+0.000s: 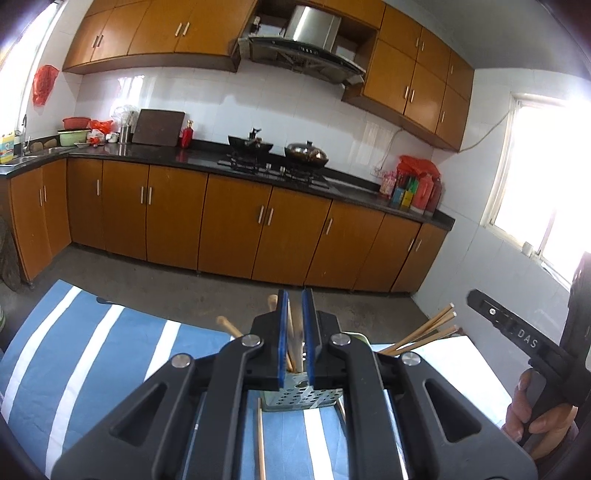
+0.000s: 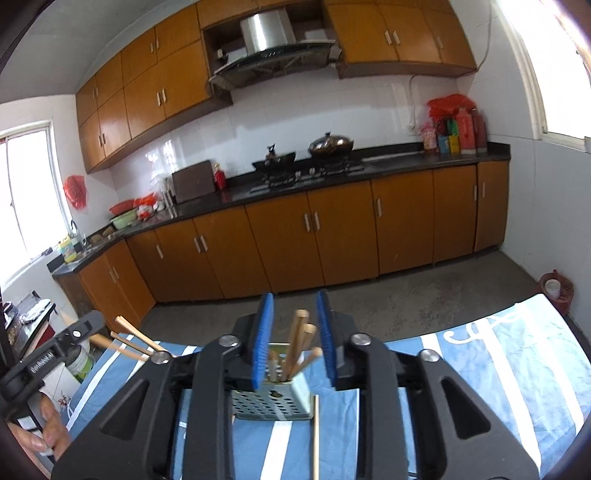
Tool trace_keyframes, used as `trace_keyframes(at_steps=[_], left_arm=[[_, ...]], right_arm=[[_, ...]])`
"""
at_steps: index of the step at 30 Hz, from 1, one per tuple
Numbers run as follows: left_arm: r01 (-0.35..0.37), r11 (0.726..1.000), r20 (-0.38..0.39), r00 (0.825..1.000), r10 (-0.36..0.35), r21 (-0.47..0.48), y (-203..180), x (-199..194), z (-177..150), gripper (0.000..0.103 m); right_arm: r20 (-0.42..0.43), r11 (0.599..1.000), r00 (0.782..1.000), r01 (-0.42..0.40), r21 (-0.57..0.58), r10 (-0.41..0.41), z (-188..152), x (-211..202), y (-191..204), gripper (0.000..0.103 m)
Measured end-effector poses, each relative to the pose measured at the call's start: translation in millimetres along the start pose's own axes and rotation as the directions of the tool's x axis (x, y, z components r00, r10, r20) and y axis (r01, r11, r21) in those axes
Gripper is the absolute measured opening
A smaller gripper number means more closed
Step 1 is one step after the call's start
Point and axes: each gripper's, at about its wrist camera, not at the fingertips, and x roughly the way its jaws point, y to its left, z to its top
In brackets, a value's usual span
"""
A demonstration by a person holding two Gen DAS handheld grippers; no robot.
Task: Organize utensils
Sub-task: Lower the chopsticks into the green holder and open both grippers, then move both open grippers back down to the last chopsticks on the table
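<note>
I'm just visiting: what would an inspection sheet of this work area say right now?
Surface: blue and white striped cloth on a table.
Job's things: perforated metal utensil holder holding wooden chopsticks; a loose chopstick lies beside it.
Clutter: nothing seen on the cloth.
Grippers: left tool nearly closed around chopsticks, grip unclear; right tool open, chopsticks between its pads.
Cables: one wire along the far wall.
Surroundings: kitchen with orange cabinets, stove with two woks, range hood.
</note>
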Motion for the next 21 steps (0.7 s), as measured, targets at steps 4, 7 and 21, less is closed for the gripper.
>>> trace_keyframes(at_steps=[4, 7, 21], left_arm=[[-0.011, 1.000, 0.016, 1.000, 0.011, -0.006, 10.7, -23.8, -8.3, 0.013], [-0.019, 0.999, 0.011, 1.000, 0.019, -0.034, 23.3, -36.1, -17.6, 0.013], [-0.128, 0.988, -0.282, 0.948, 0.146, 0.081, 51.4, 4.2, -139.2, 0.020]], right_arm=[[-0.010, 0.999, 0.999, 0.033, 0.042, -0.033, -14.5, -17.9, -23.4, 0.027], [-0.045, 0.996, 0.997, 0.059, 0.064, -0.057, -32.3, -21.6, -39.7, 0.027], [-0.399, 0.997, 0.916, 0.055, 0.056, -0.028, -186.0, 26.2, -38.7, 0.027]])
